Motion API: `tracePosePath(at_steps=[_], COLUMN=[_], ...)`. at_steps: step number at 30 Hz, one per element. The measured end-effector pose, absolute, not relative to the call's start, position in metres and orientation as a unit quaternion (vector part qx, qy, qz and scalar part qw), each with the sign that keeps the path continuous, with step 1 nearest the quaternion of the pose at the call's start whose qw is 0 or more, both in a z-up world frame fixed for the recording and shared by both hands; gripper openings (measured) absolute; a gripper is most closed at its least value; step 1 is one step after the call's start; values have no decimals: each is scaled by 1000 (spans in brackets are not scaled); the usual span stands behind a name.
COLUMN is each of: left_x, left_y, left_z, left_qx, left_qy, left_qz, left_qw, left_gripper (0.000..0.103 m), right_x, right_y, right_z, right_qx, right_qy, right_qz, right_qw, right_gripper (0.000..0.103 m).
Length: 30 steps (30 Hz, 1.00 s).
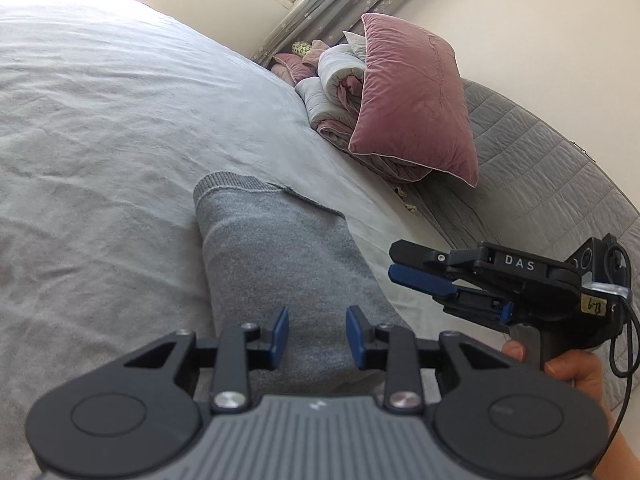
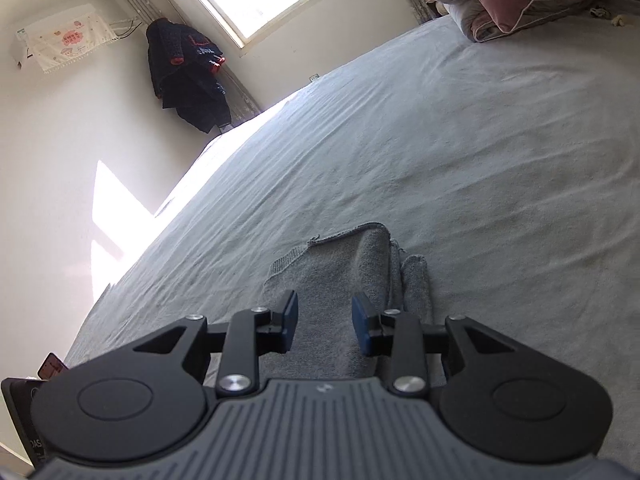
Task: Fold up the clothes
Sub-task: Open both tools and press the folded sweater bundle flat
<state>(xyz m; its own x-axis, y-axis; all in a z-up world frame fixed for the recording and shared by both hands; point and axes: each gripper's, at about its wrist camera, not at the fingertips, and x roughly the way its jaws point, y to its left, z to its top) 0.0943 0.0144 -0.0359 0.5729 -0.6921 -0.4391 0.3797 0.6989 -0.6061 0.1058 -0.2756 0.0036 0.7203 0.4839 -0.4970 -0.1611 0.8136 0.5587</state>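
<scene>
A: The grey knit garment (image 1: 276, 264) lies on the bed sheet (image 1: 100, 128) as a long narrow strip, its ribbed hem at the far end; in the right wrist view a doubled edge runs along its right side, so some layers already sit on one another; whether it is part-folded or only bunched, the pictures do not settle.

B: And the tools?

A: The left gripper (image 1: 317, 338) hangs above the near part of the strip, jaws spread, holding nothing; the right gripper (image 2: 325, 327) does likewise, jaws apart and empty; the left wrist view shows it just off the garment's right edge, over the sheet.

B: So what makes a good fold here?

A: Judging by the knit, it will stretch and sag; each gripper should take all layers at an edge, both lift level, and the cloth should be laid rather than dragged, since the sheet wrinkles easily; the pink pillow (image 1: 412, 96) and rolled quilt (image 1: 336, 92) sit well clear.
</scene>
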Motion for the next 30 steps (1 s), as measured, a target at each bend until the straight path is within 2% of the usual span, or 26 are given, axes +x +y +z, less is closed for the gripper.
tracePosePath(at_steps=[7,14,18,28,30], left_x=[86,85,87,86,86], left_y=[-1,2,8,11,14], left_z=[-36,-29,-28,-17,-17], left_qx=[-175,-162,-167,-121,-117], left_qy=[350,358,359,342,343], left_qz=[-329,-320,-310,-265,-258], left_qw=[860,862,864,893,896], left_gripper=[31,34,34,39,40], right_x=[90,85,80,75,77], right_y=[-266,-275,-289,-278,-278], right_z=[-11,-39,-41,-27,-29], right_qx=[221,173,223,234,235], right_qy=[351,375,360,316,320], right_qz=[178,116,114,129,123], right_qw=[893,903,899,910,910], right_gripper=[34,34,34,34,42])
